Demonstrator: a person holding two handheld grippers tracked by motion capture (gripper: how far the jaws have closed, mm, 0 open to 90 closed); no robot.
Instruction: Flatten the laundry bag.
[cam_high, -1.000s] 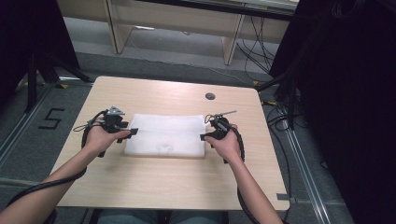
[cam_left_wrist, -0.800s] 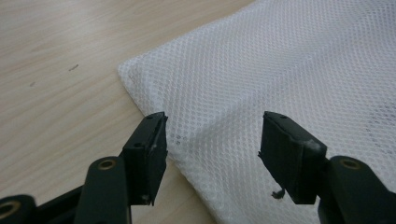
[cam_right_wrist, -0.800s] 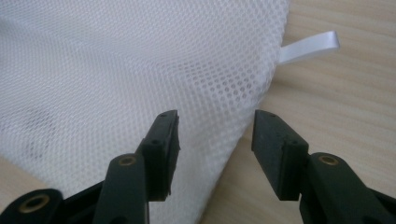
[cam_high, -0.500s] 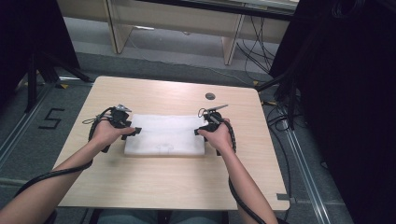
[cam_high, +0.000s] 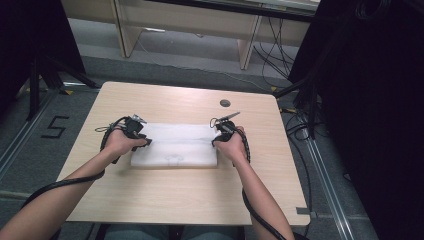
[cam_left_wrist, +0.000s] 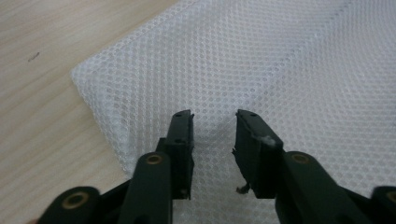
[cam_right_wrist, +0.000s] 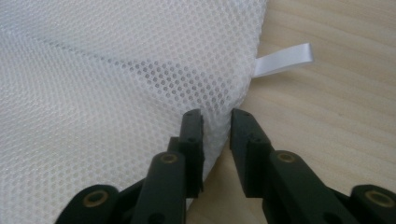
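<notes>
Lying flat across the middle of the table (cam_high: 165, 200), the white mesh bag (cam_high: 175, 145) runs its long axis left to right, one short end toward each hand. The left gripper (cam_left_wrist: 214, 135) has just been closing; its jaws stand part open over the mesh near the left edge, not yet pinching. The right gripper (cam_right_wrist: 216, 128) has just narrowed too, with the right edge bunched between its jaws beside a white ribbon loop (cam_right_wrist: 285, 59).

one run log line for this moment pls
item: white mesh bag flat on table | left gripper: closing over bag's left end | right gripper: closing on right edge by ribbon tab
</notes>
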